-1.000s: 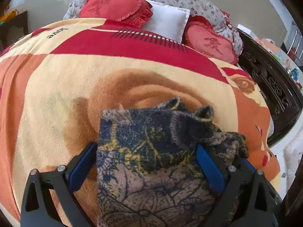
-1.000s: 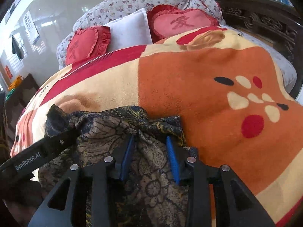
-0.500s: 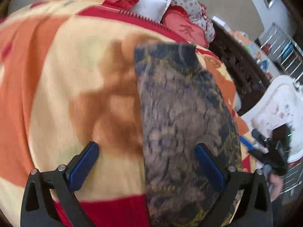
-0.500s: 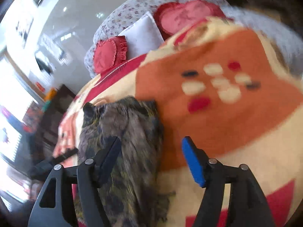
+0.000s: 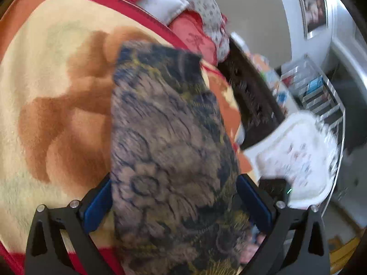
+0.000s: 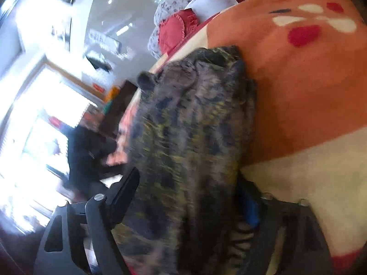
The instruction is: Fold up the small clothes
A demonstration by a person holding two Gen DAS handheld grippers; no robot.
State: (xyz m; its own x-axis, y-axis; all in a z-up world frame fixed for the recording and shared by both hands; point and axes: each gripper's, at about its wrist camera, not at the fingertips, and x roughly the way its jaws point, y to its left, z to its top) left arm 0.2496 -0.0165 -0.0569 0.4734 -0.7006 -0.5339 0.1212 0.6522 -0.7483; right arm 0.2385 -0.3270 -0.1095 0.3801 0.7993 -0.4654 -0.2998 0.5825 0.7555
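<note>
The cloth now lies as a long folded strip on the blanket, where a second ago it sat bunched. Both the left gripper and right gripper have let go, jaws wide apart astride it; this fold looks complete.

My left wrist cam sits just behind the left gripper, v. close over the dark patterned cloth, facing along the bed toward the pillows, tilted right to a shelf rack. Right wrist cam, behind the right gripper, rolls left toward a bright window. Both share cloth, blanket and pillows (both blurred).
</note>
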